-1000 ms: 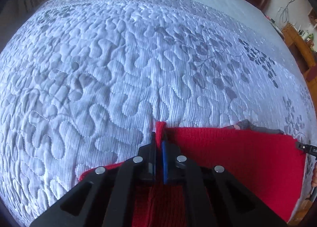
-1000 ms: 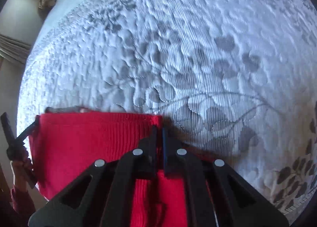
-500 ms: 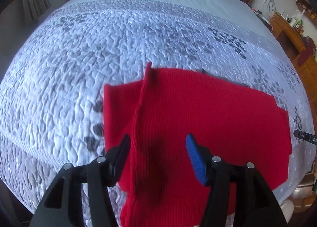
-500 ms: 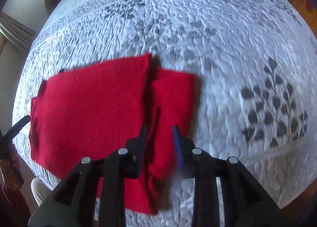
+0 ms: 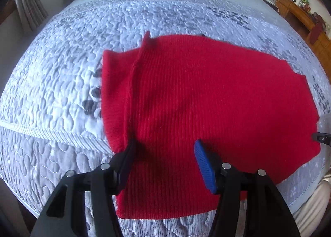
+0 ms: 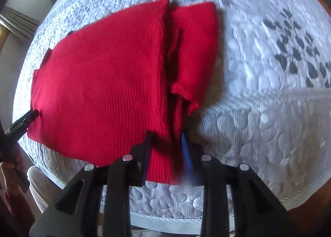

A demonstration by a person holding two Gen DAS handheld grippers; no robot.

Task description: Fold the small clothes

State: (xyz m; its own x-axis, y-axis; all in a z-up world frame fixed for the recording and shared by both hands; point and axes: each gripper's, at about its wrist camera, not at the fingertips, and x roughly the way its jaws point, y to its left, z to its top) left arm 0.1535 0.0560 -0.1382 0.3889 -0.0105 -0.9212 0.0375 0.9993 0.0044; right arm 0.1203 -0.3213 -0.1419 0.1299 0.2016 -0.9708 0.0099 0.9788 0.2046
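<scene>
A red knitted garment (image 5: pixel 196 102) lies folded flat on the quilted bed near its front edge. It also shows in the right wrist view (image 6: pixel 107 83), with a folded-in sleeve part (image 6: pixel 194 50) along its right side. My left gripper (image 5: pixel 165 158) is open and empty, raised above the garment's near left part. My right gripper (image 6: pixel 166 143) is open and empty, above the garment's near right edge. The right gripper's tip shows at the left wrist view's right edge (image 5: pixel 320 138).
The grey-white quilted bedspread (image 5: pixel 62 96) covers the bed; its hem and front edge (image 6: pixel 289 195) run close below the garment. A wooden dresser (image 5: pixel 300 13) stands at the far right, curtains (image 5: pixel 31 9) at the far left. The person's legs show by the bed edge.
Both grippers were shut on the garment's top edge a second ago. They let go, opened, and pulled back and up, leaving the garment folded on the bed.
</scene>
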